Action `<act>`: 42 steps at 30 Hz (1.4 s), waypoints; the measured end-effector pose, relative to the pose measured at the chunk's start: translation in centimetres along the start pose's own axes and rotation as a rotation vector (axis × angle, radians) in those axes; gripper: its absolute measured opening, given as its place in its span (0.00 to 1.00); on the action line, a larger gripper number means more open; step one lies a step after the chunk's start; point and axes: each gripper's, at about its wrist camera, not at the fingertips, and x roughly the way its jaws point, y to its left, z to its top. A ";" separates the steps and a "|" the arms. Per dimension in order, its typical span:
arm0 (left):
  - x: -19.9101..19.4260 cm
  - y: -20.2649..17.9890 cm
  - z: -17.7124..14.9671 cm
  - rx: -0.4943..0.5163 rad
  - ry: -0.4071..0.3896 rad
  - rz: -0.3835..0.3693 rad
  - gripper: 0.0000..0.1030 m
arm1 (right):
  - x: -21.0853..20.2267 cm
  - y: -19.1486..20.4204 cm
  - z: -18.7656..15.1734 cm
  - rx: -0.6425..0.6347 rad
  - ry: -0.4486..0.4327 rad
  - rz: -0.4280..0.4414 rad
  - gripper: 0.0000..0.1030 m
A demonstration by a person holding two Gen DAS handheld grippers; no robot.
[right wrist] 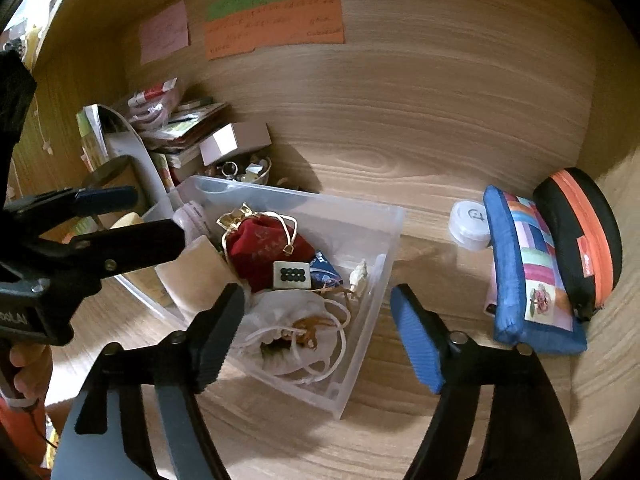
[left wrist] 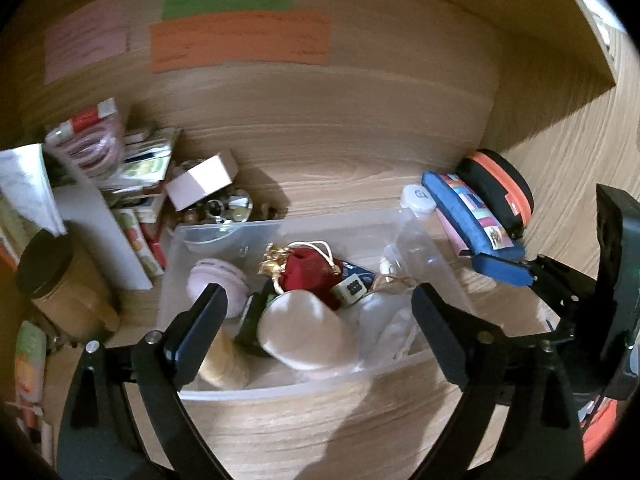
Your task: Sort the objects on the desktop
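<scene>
A clear plastic bin (left wrist: 280,394) (right wrist: 362,356) sits on the wooden desk. It holds a red drawstring pouch (left wrist: 312,270) (right wrist: 268,252), a white pouch (right wrist: 288,332), a mahjong tile (right wrist: 291,275) (left wrist: 352,290), a pink round case (left wrist: 218,280) and other small items. My left gripper (left wrist: 318,296) hangs open above the bin's front half with nothing between its fingers; it also shows at the left of the right wrist view (right wrist: 156,216). My right gripper (right wrist: 318,296) stands open over the bin's near right wall, holding nothing.
Right of the bin lie a blue patchwork pencil case (right wrist: 528,272), a black and orange zip case (right wrist: 580,232) and a small white jar (right wrist: 470,220). Books, packets and a white box (left wrist: 202,180) pile up at the back left. A dark-lidded jar (left wrist: 60,280) stands at the left.
</scene>
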 end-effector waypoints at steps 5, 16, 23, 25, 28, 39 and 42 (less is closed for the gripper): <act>-2.3 0.9 -0.8 -0.013 -0.055 0.023 0.92 | -1.9 0.8 0.0 0.003 -0.036 -0.027 0.72; -7.2 1.2 -3.1 -0.026 -0.199 0.150 0.97 | -5.8 3.0 -1.4 -0.004 -0.123 -0.067 0.81; -9.8 0.9 -4.9 -0.056 -0.262 0.219 0.98 | -7.8 3.5 -2.8 0.052 -0.152 -0.052 0.82; -10.2 0.5 -5.4 -0.046 -0.270 0.228 0.98 | -8.4 3.9 -3.4 0.046 -0.174 -0.078 0.82; -10.1 -0.1 -5.9 -0.026 -0.267 0.231 0.98 | -9.2 4.5 -4.4 0.053 -0.211 -0.123 0.82; -8.5 -2.0 -8.2 0.006 -0.209 0.199 0.98 | -10.4 4.4 -6.3 0.106 -0.220 -0.175 0.85; -8.0 -2.3 -8.3 0.007 -0.200 0.189 0.98 | -10.6 4.0 -6.6 0.115 -0.221 -0.182 0.85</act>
